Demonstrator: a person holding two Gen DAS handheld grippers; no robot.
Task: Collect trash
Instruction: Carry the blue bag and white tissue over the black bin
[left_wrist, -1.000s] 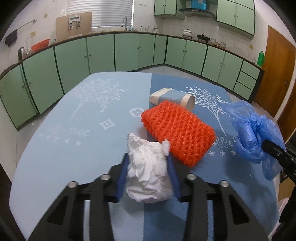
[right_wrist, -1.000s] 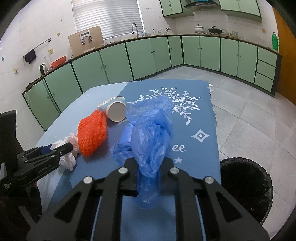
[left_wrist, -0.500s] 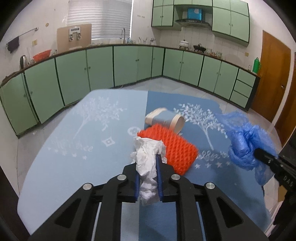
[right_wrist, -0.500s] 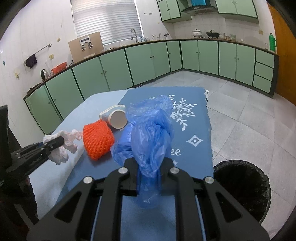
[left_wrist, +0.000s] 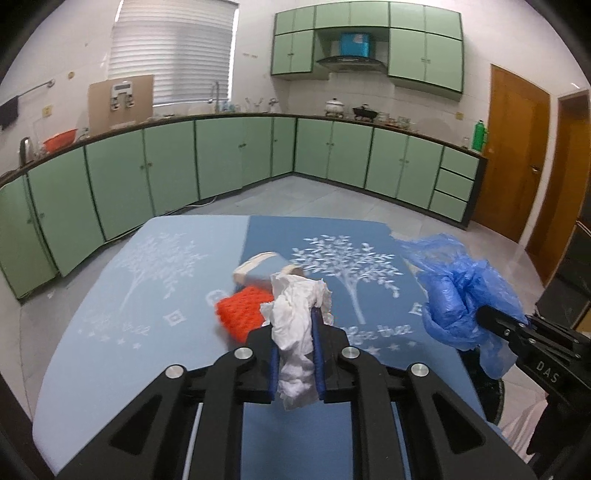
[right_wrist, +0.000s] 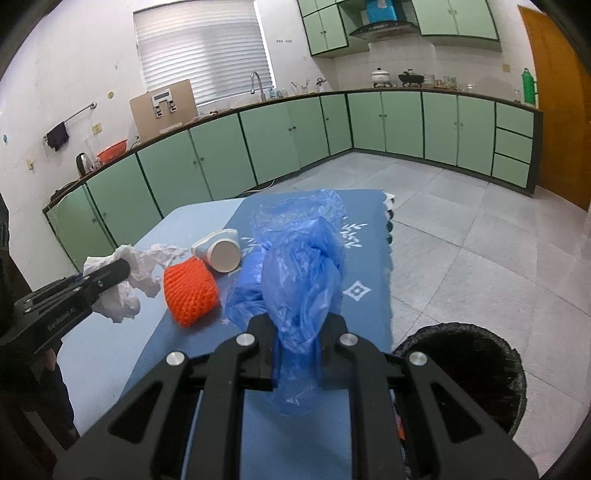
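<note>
My left gripper (left_wrist: 295, 334) is shut on a crumpled white tissue (left_wrist: 295, 325) and holds it above the blue table (left_wrist: 122, 354). My right gripper (right_wrist: 297, 332) is shut on a crumpled blue plastic bag (right_wrist: 299, 266), held above the table's right edge. The left gripper also shows in the right wrist view (right_wrist: 107, 275) with the tissue (right_wrist: 125, 291). The bag also shows in the left wrist view (left_wrist: 461, 291). An orange foam net (right_wrist: 190, 291) and a tipped paper cup (right_wrist: 223, 253) lie on the table. A black trash bin (right_wrist: 465, 369) stands on the floor to the right.
Green cabinets (left_wrist: 229, 155) run along the far walls. A wooden door (left_wrist: 513, 147) is at the right. Grey tiled floor (right_wrist: 461, 229) lies beyond the table. The bin's rim also shows in the left wrist view (left_wrist: 491, 398), below the bag.
My left gripper closed on the tissue and lifted it off the table. Both grippers rose, the right one still holding the bag; the bin is now more in view.
</note>
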